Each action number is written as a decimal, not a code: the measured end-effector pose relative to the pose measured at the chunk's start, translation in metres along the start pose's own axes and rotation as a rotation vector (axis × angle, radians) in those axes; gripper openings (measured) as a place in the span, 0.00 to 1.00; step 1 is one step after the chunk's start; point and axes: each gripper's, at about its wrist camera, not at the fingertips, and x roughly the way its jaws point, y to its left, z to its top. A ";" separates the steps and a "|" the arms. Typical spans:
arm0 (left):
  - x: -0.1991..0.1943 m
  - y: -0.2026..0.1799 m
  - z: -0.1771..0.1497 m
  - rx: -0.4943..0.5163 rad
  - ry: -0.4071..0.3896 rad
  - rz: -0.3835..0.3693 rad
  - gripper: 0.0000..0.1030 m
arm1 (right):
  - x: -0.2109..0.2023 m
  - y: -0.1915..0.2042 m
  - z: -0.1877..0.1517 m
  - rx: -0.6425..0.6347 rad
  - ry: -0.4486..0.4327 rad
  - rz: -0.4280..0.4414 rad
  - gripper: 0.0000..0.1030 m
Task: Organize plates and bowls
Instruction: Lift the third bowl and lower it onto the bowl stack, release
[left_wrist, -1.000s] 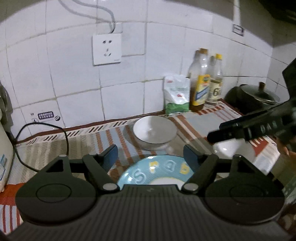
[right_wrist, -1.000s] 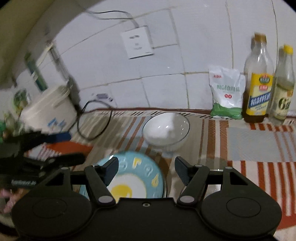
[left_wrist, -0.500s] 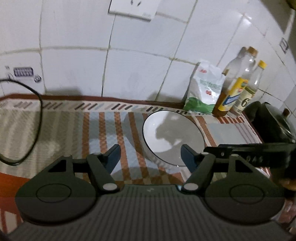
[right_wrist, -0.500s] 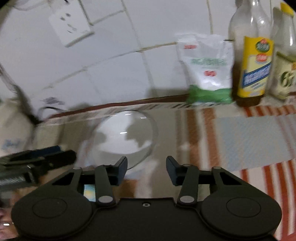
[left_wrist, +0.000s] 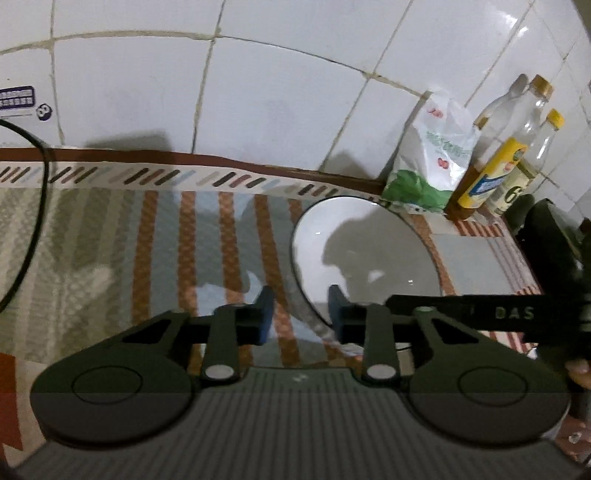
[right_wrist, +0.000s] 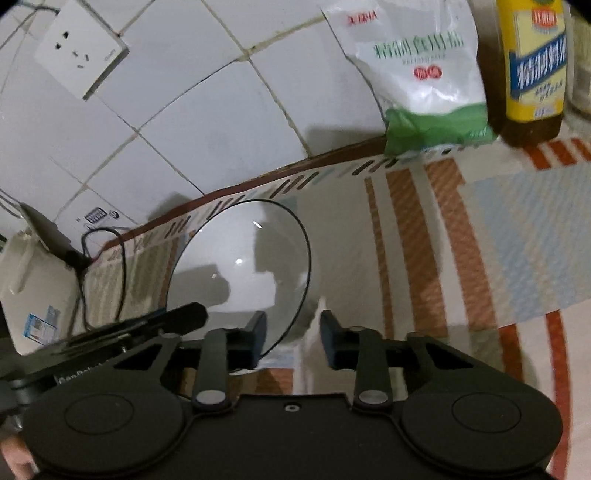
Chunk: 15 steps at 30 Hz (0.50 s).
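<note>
A white bowl with a thin dark rim (left_wrist: 365, 254) sits on the striped mat; it also shows in the right wrist view (right_wrist: 240, 269). My left gripper (left_wrist: 300, 314) is open and straddles the bowl's near left rim. My right gripper (right_wrist: 291, 334) is open and straddles the bowl's near right rim. Each gripper's body shows in the other's view: the right gripper's arm (left_wrist: 480, 314) and the left gripper's arm (right_wrist: 140, 325). The blue plate is out of view.
A salt bag (left_wrist: 432, 158) and oil bottles (left_wrist: 498, 162) stand against the tiled wall at the back right. A dark pot (left_wrist: 554, 236) is at the far right. A white appliance (right_wrist: 33, 295) with a black cable stands at the left. A wall socket (right_wrist: 79, 48) is above.
Both grippers have moved forward and down past the blue plate to the white bowl. Their jaws have narrowed somewhat and now straddle the bowl's rim on either side.
</note>
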 end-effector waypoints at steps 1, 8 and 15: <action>0.000 -0.002 -0.001 0.012 0.000 0.000 0.21 | 0.000 0.000 0.000 -0.005 0.002 0.000 0.32; -0.004 -0.023 -0.010 0.109 -0.021 0.082 0.21 | -0.003 0.008 -0.007 -0.043 -0.011 -0.041 0.29; -0.029 -0.034 -0.016 0.137 -0.063 0.094 0.21 | -0.020 0.021 -0.019 -0.084 -0.038 -0.047 0.28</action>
